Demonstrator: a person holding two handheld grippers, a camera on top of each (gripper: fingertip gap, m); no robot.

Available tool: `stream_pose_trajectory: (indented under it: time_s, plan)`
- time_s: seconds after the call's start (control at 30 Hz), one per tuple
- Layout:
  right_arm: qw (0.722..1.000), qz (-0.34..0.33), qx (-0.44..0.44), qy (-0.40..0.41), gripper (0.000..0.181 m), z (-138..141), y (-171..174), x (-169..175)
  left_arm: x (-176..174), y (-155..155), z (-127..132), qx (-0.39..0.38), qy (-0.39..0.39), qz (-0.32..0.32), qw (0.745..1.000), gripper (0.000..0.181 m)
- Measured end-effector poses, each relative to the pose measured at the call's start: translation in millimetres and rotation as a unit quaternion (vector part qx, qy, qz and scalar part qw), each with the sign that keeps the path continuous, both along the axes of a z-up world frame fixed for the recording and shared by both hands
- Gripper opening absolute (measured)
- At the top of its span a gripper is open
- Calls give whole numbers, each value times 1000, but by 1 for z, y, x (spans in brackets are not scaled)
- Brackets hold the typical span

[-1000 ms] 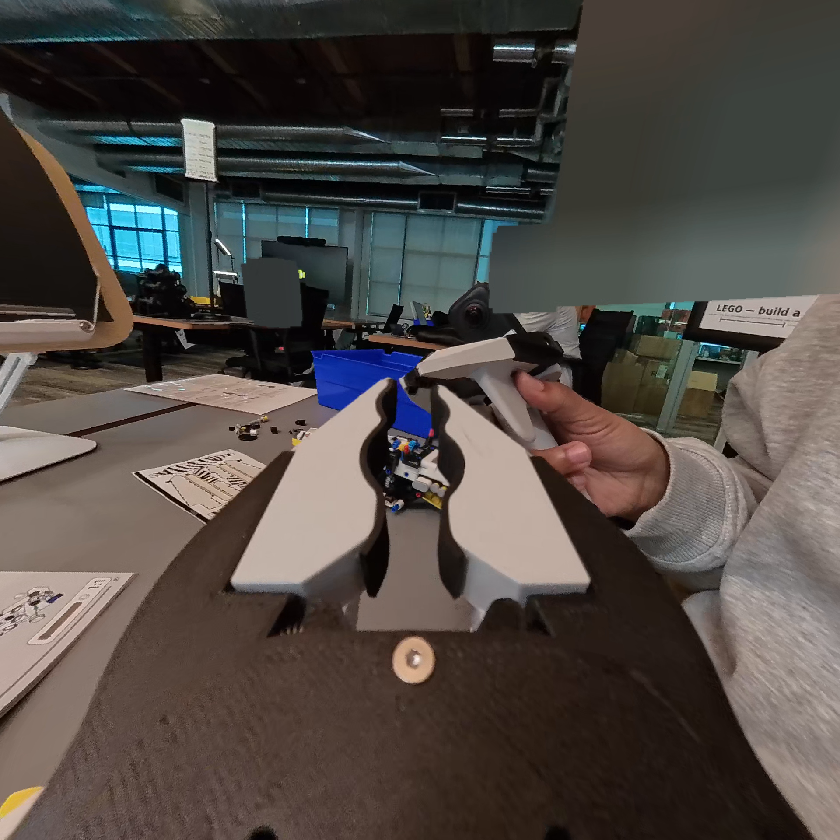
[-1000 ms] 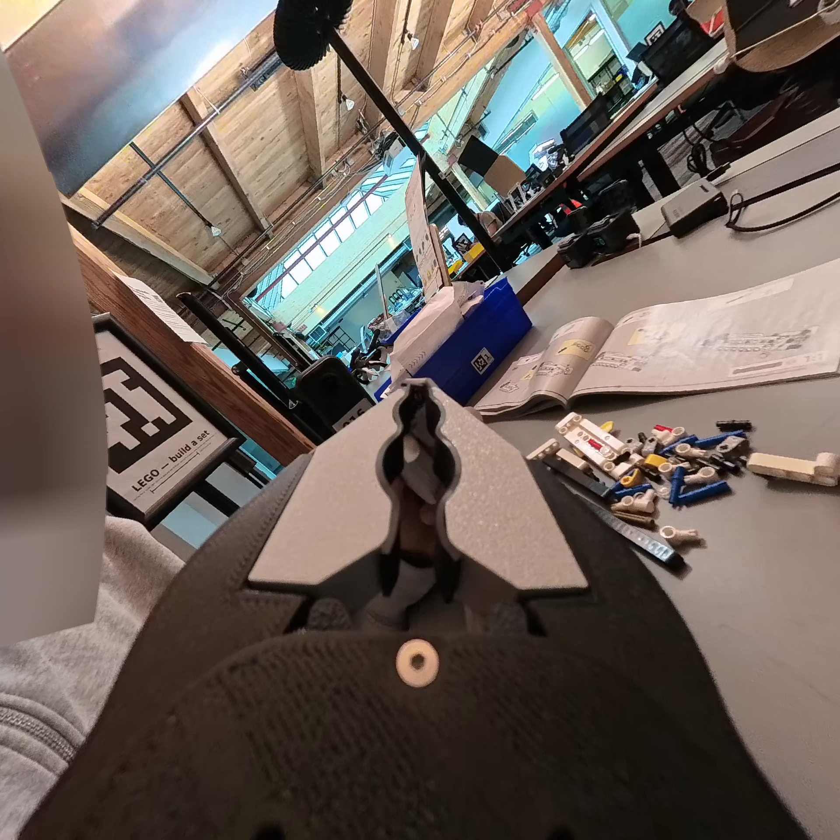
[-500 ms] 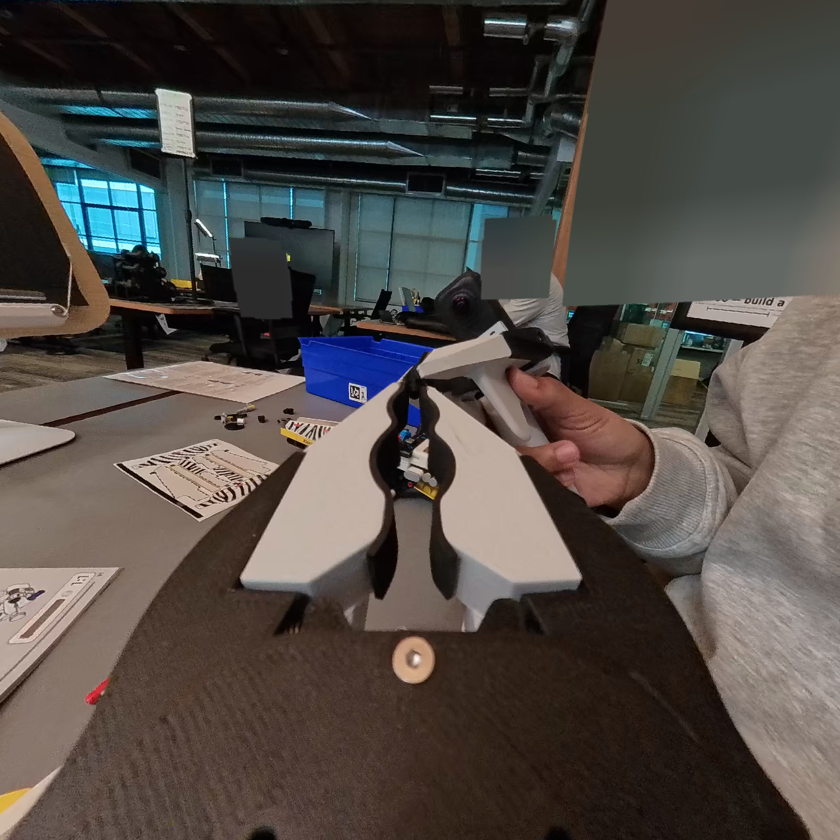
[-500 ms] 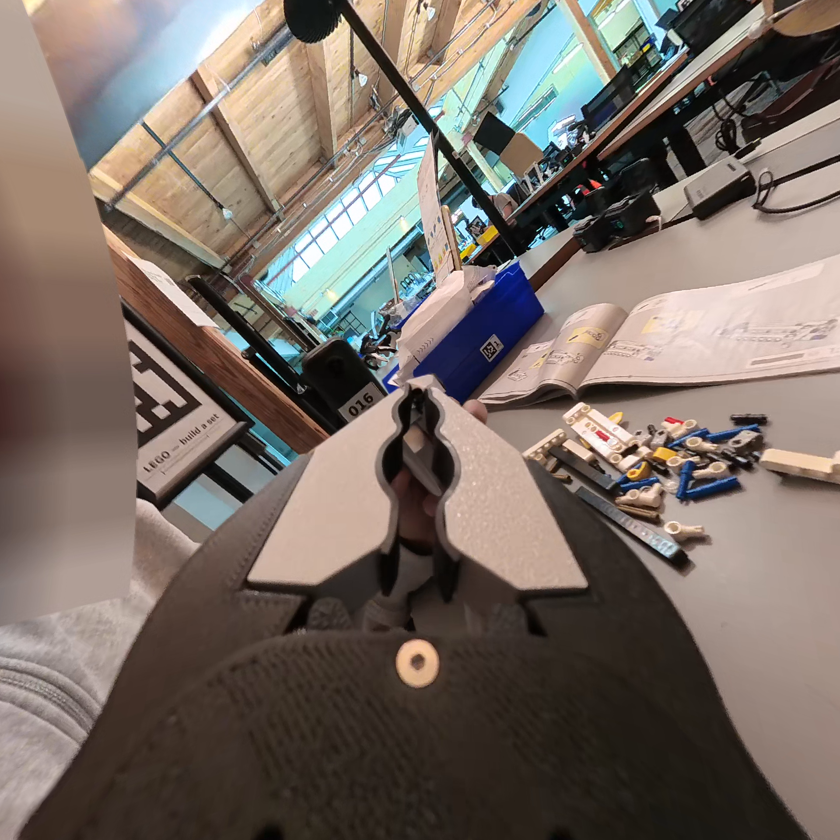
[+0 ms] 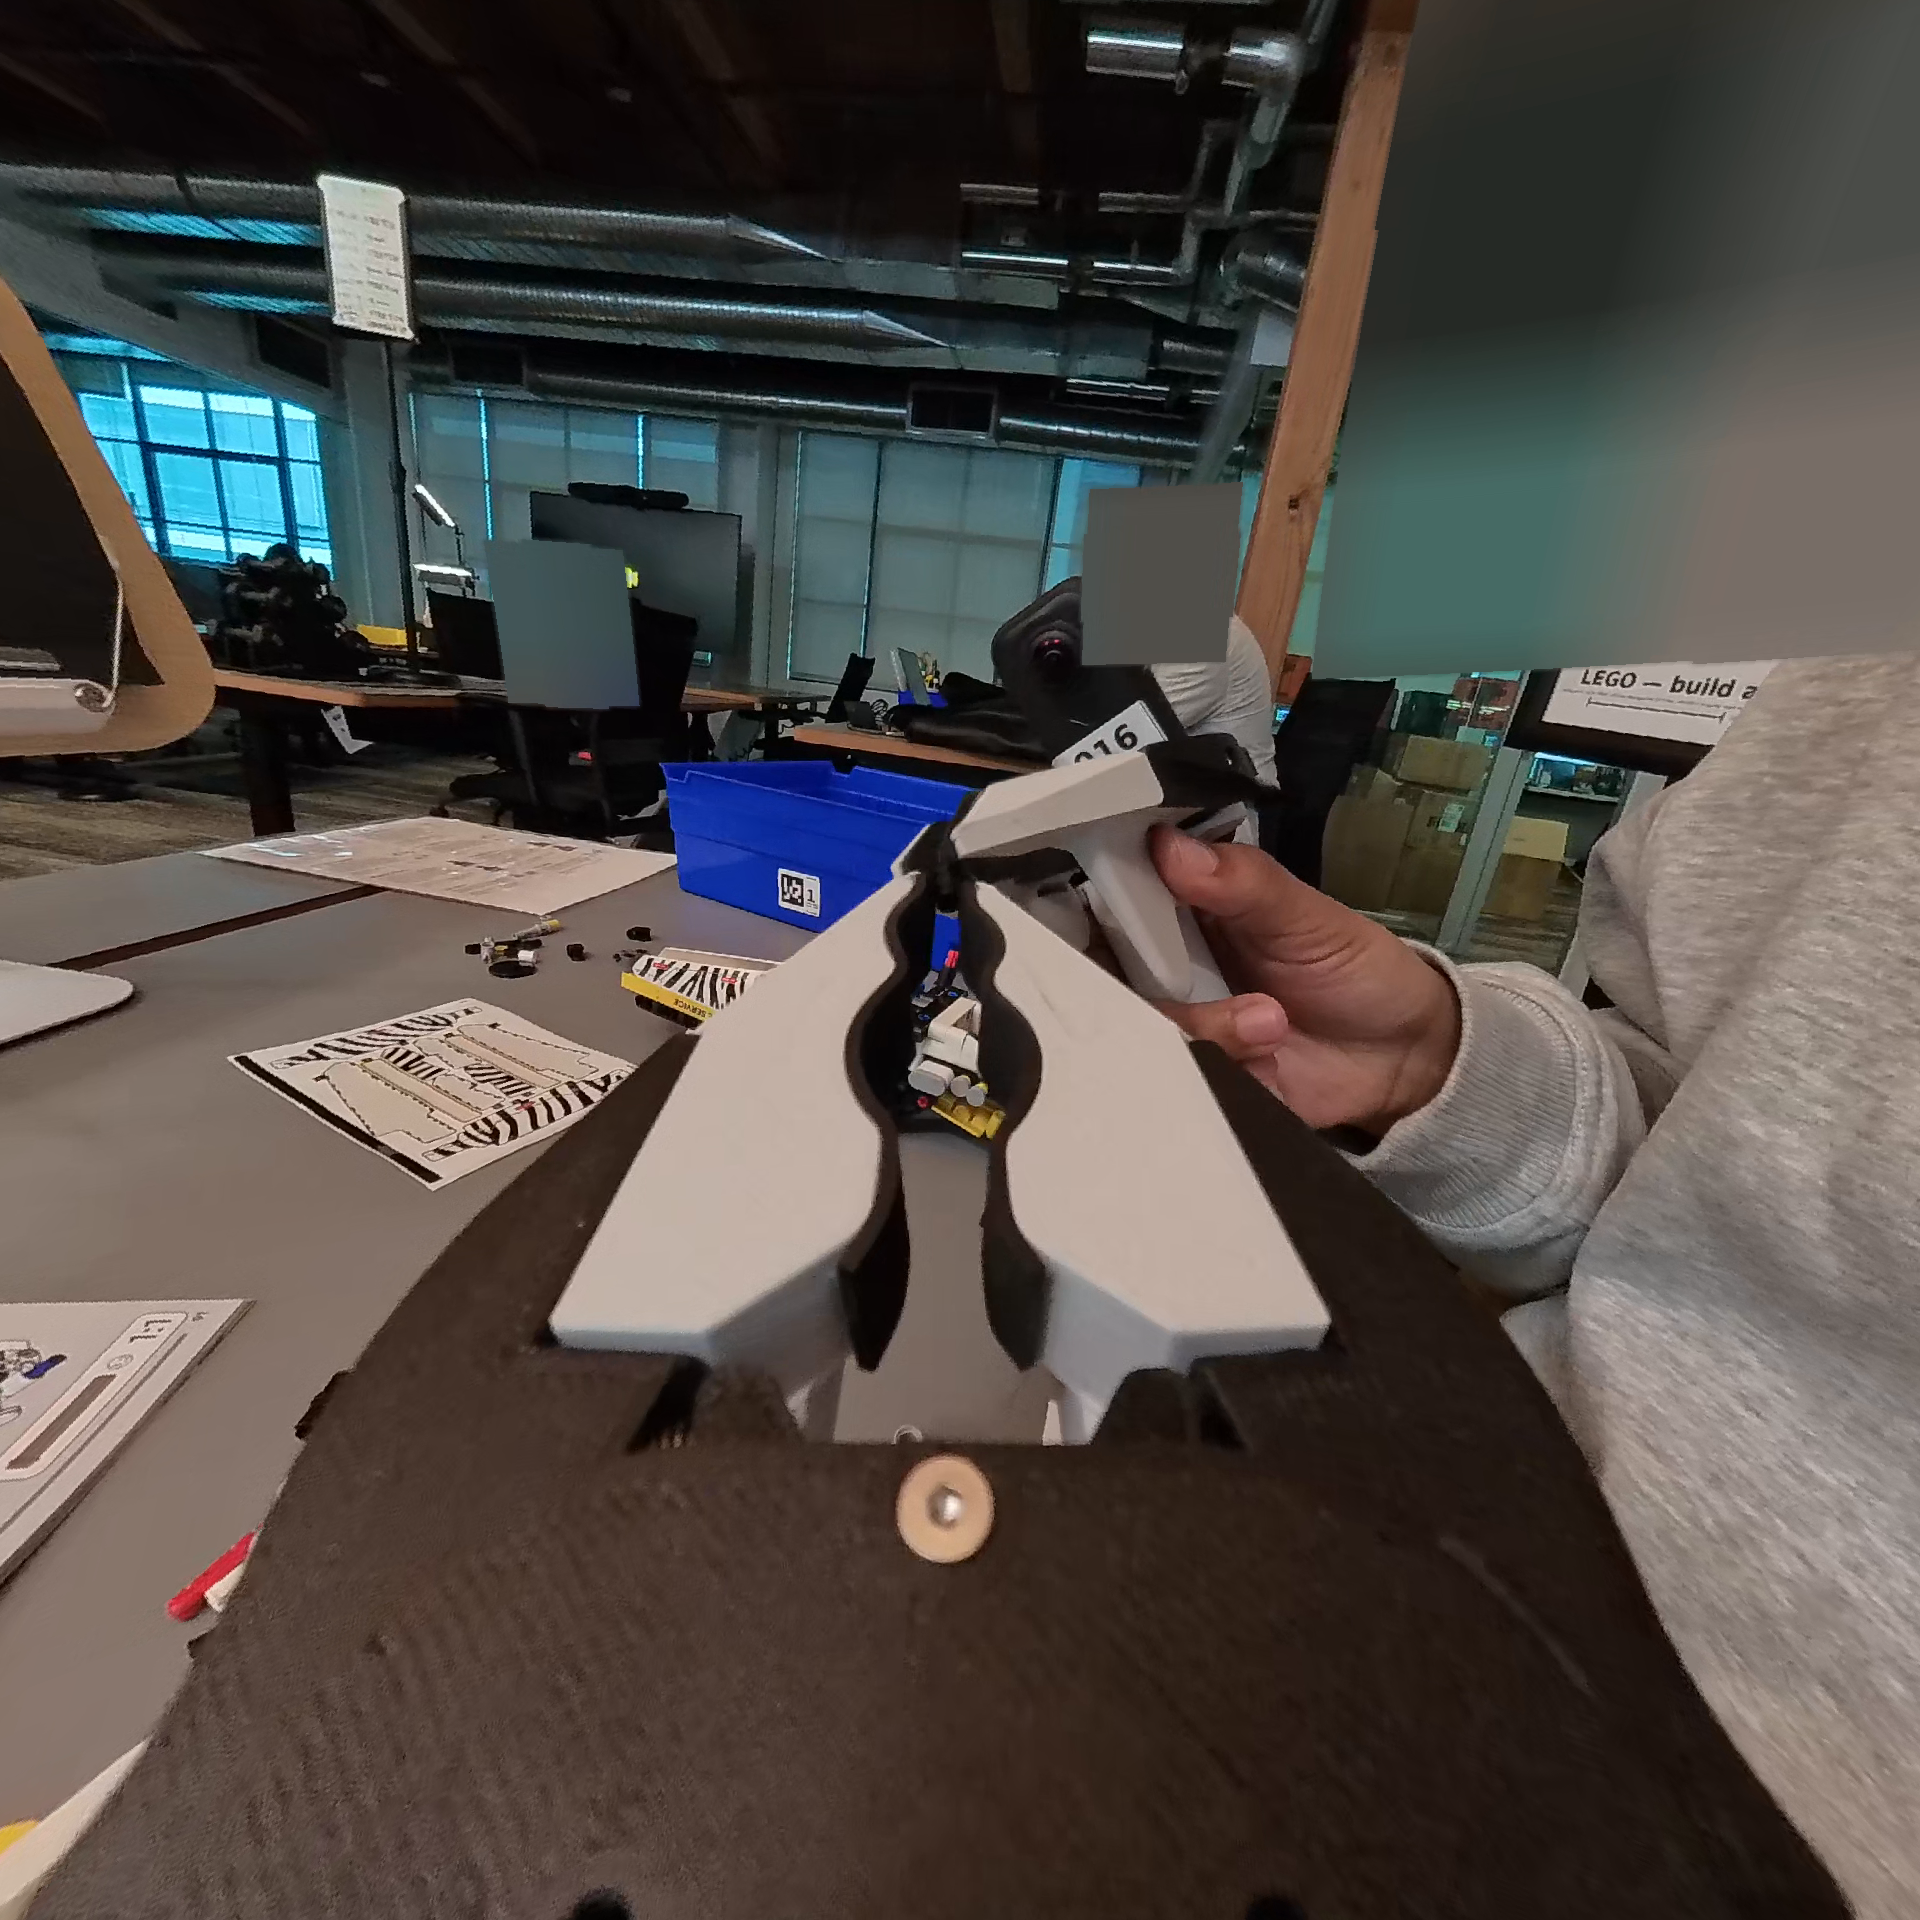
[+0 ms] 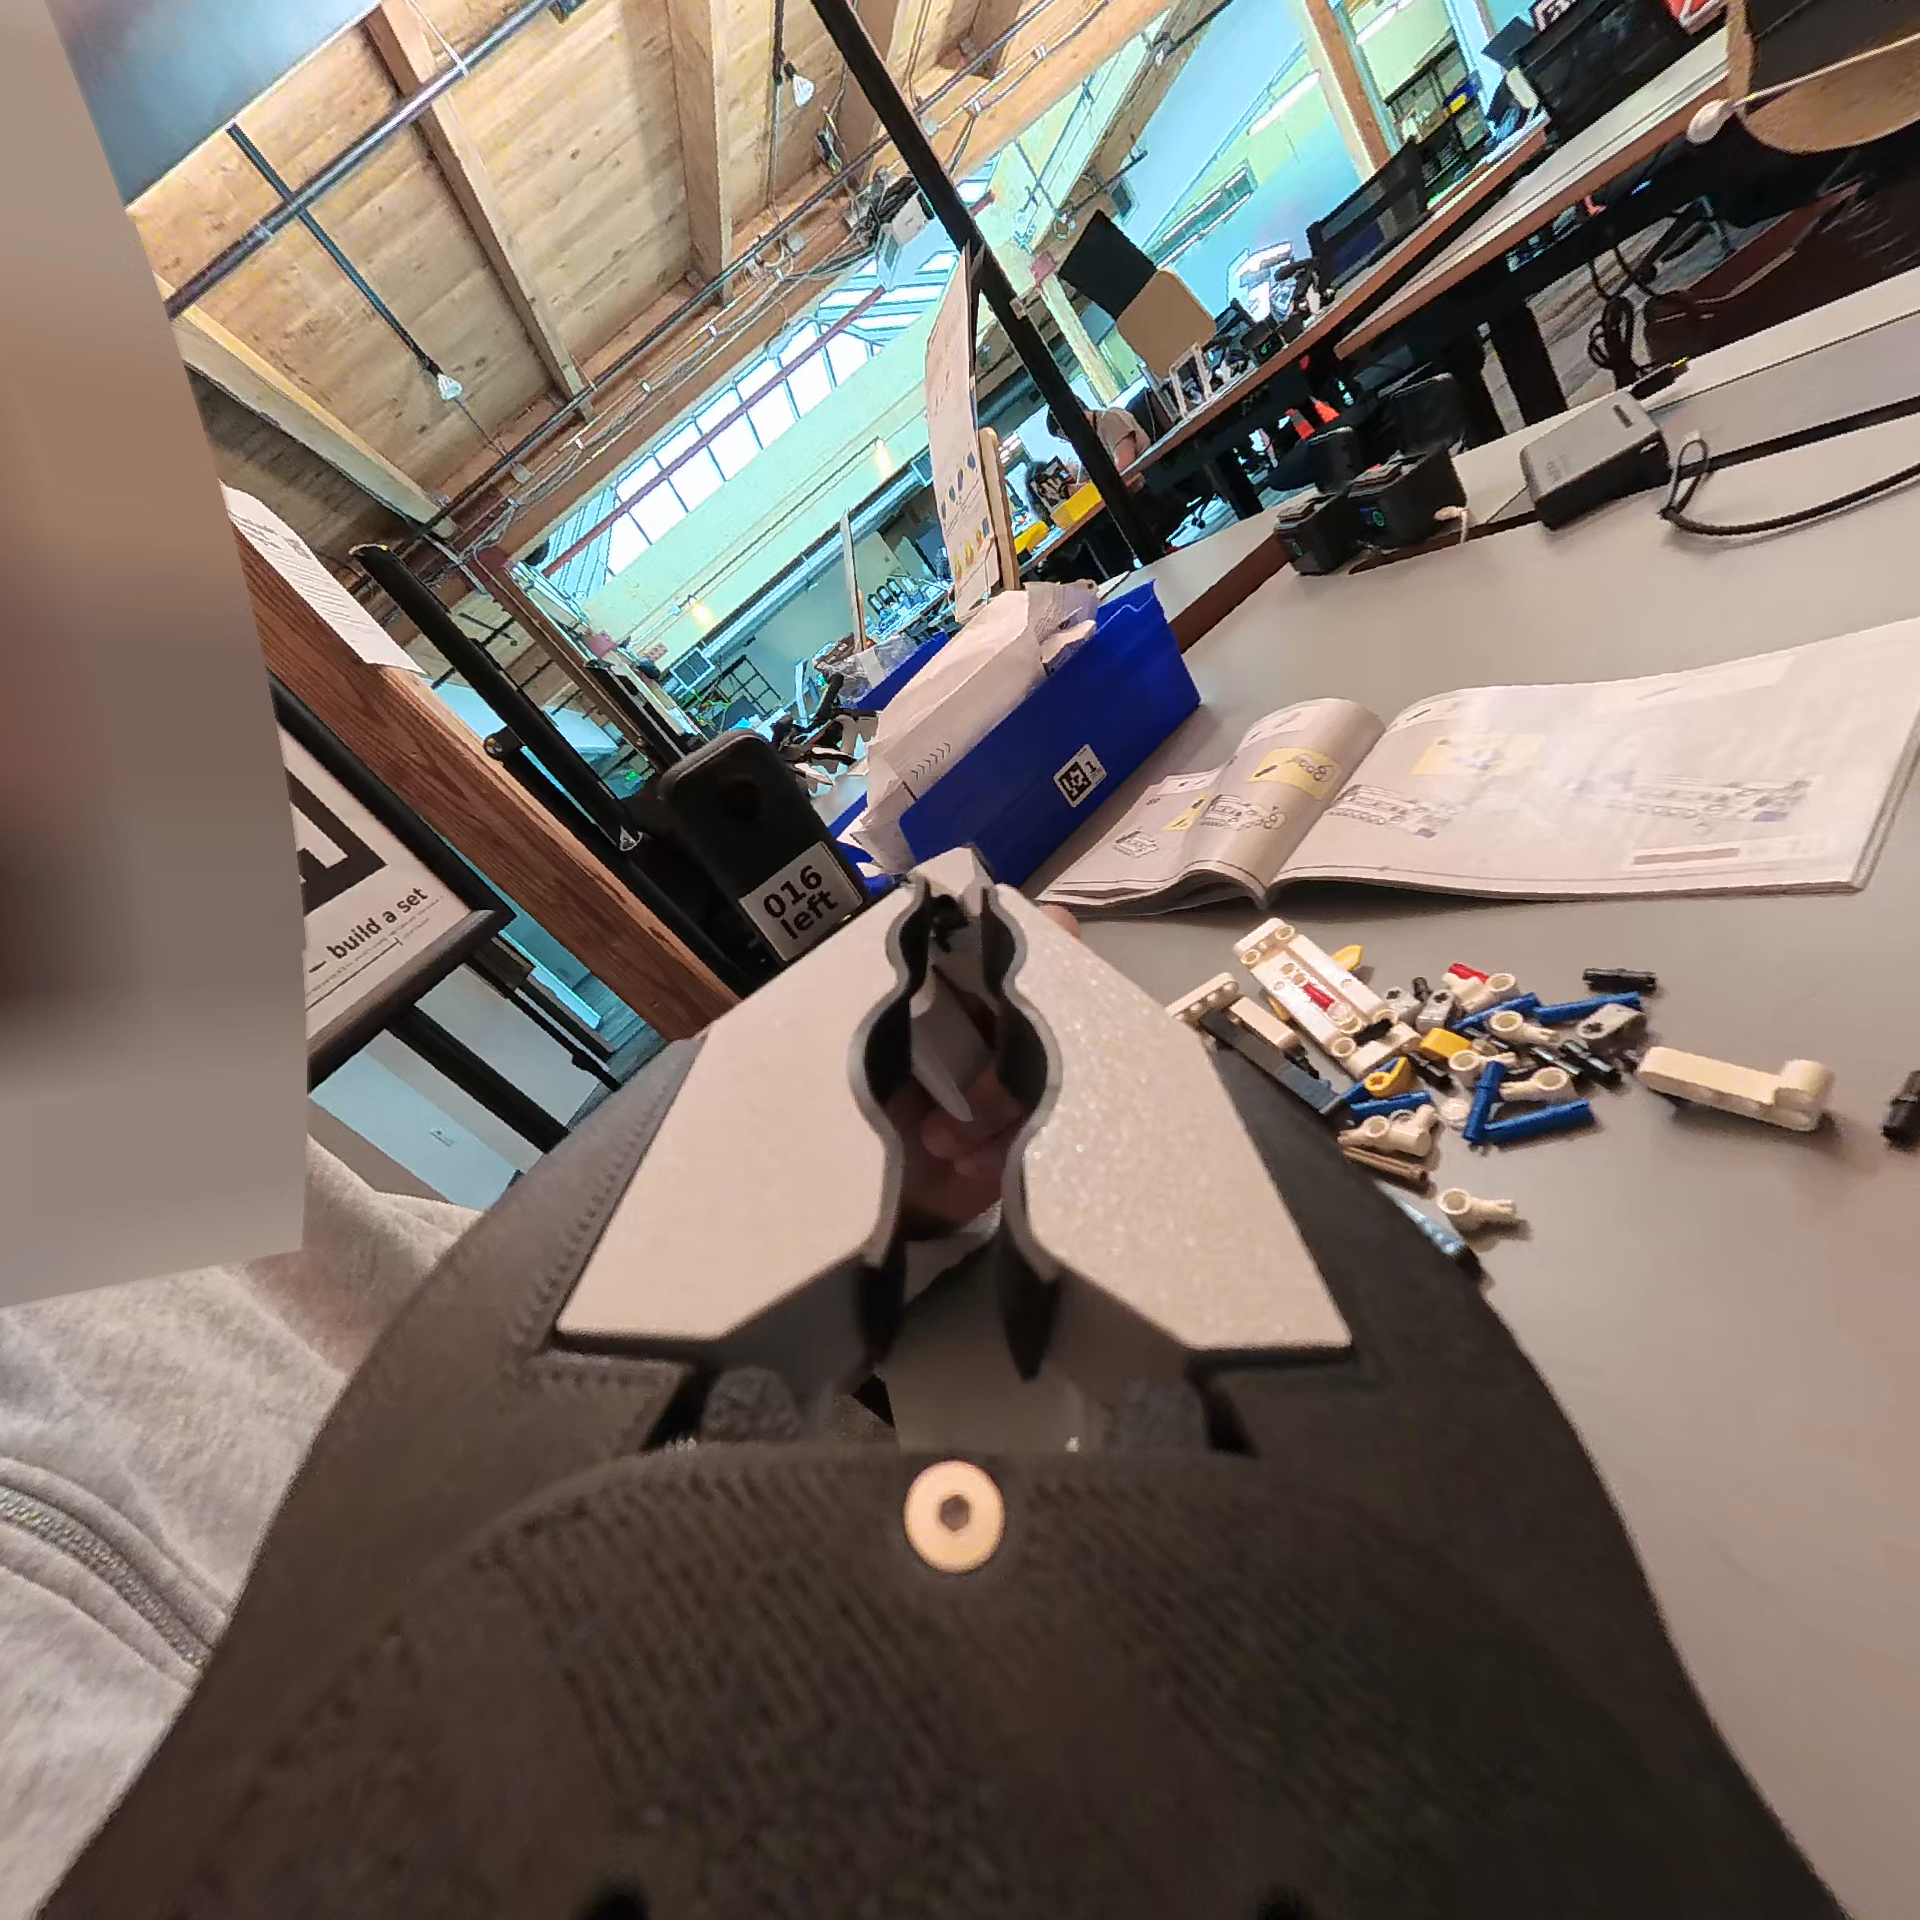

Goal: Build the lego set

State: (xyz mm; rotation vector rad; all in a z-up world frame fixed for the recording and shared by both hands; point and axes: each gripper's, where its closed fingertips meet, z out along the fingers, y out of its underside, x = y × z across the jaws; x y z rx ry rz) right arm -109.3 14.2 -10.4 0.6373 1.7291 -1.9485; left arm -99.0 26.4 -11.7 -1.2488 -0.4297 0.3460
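My left gripper (image 5: 943,896) has its fingertips drawn together around a small black lego piece (image 5: 943,868), held up above the grey table (image 5: 156,1174). My right gripper (image 5: 966,831), held by a hand, meets it tip to tip from the right. In the right wrist view my right gripper (image 6: 951,906) is almost shut on the same small dark piece (image 6: 940,925). A left fingertip (image 6: 940,1039) shows through its gap. A pile of loose lego parts (image 6: 1455,1039) lies on the table to the right; part of it shows in the left wrist view (image 5: 951,1060).
An open instruction booklet (image 6: 1507,800) and a blue bin (image 6: 1039,748) lie beyond the pile. A long white part (image 6: 1730,1086) lies apart from it. A zebra-striped sticker sheet (image 5: 436,1081), a striped yellow part (image 5: 696,982) and small dark parts (image 5: 520,948) lie to the left. The tips of both grippers are at nearly the same place.
My left gripper has closed from open to tips together at the right gripper's tip. Both grippers have risen slightly; the right view has tilted toward the table.
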Motion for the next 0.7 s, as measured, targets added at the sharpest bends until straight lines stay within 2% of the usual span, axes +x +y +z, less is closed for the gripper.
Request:
stream_pose_trajectory:
  time_s: [0.7]
  plan:
    - [999,23,20,28,1,0,2,6,3,0,0,14,-10,-30,999,1]
